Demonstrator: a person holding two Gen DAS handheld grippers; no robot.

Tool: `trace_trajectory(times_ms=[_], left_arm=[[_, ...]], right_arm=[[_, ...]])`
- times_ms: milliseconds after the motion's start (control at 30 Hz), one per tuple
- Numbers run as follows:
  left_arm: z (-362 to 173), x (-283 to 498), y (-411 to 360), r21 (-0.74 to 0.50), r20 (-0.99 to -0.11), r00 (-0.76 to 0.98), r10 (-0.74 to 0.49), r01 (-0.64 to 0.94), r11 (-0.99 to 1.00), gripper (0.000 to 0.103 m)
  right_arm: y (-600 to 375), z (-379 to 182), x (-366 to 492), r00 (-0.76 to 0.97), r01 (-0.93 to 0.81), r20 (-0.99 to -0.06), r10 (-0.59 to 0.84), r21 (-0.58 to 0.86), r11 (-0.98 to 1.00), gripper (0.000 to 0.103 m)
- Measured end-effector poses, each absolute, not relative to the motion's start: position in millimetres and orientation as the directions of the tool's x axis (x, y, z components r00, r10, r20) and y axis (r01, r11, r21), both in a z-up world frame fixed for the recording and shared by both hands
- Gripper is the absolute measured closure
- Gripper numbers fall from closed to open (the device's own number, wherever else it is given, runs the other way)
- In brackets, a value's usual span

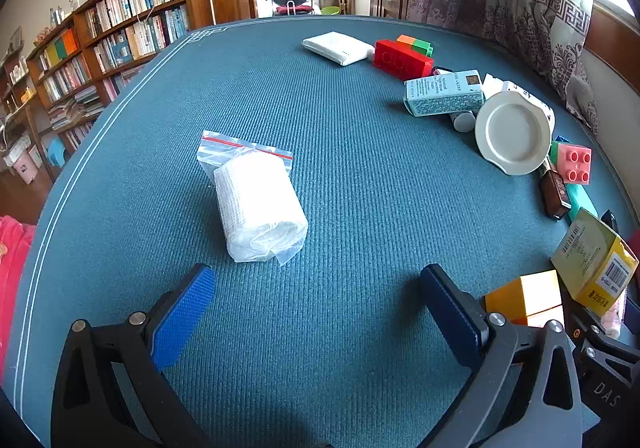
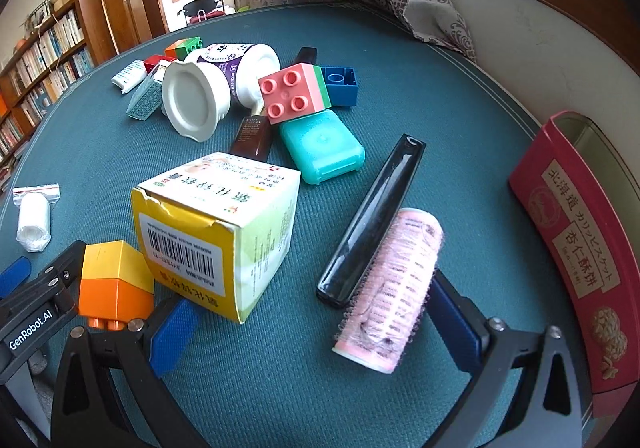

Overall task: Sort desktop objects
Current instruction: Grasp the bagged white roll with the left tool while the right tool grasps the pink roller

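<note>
**Asker:** Looking across the green felt table (image 2: 400,48), what is there to sort, and how would it handle?

**Describer:** Biggest, at right of the right wrist view, a red biscuit tin (image 2: 568,248): rigid, probably slick; its lower end is cut off. At centre, a yellow carton (image 2: 216,232), light, crushable, best taken by its flat sides. Lower centre, a pink hair roller (image 2: 394,288), light, bristly, likely to roll; pinch across its middle. In the left wrist view, centre, a bagged gauze roll (image 1: 258,204), soft, slippery plastic.

**Asker:** And the grippers?

**Describer:** Left gripper (image 1: 316,308) and right gripper (image 2: 312,328) both gape wide, empty. The pile at upper left hides its lower items.
</note>
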State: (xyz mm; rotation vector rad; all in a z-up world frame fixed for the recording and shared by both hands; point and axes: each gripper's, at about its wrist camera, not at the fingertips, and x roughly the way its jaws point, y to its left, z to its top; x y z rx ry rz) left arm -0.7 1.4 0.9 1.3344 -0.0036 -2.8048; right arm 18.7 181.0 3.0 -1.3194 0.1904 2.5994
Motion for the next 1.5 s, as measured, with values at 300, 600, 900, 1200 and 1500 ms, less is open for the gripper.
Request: trace_trajectory(times_ms=[300,600,900,1200,1500], left_arm=[[1.5,4.6,-0.8,0.010,-0.780,-0.626,0.003,-0.017,-1.000,0.000],[6.8,16.3,-19.6,-0.099,-0.769,-0.623,0.147,-0.111,-0.989,0.000],[11.9,26.7,-41.4,-0.132,-0.768,-0.621,0.158,-0.088,-0.987,0.004],[33.8,9.3,-44.8,-0.073,-0.760,-0.643,0.097,-0.064,-0.995,0.009],[13.2,-21.2,-30.4,-0.037,-0.782,-0.621,0.051,-0.035,-0.999,0.017]], right_arm=[[180.3,3.1,23.8,-0.519,-0.015,-0.855,0.016,-0.010,-1.000,0.000],[180.2,2.3,37.0,-0.510,0.073,-0.860,-0.032,-0.007,-0.997,0.000],[194.7,7.9,50.1,-0.561,0.061,-0.817,-0.134,0.120,-0.991,0.000],[213.6,23.0,57.7,-0.653,0.057,-0.718,-0.241,0.271,-0.961,0.000],[236.7,34.5,68.5,-0.701,-0.026,-0.682,-0.211,0.319,-0.947,0.002]])
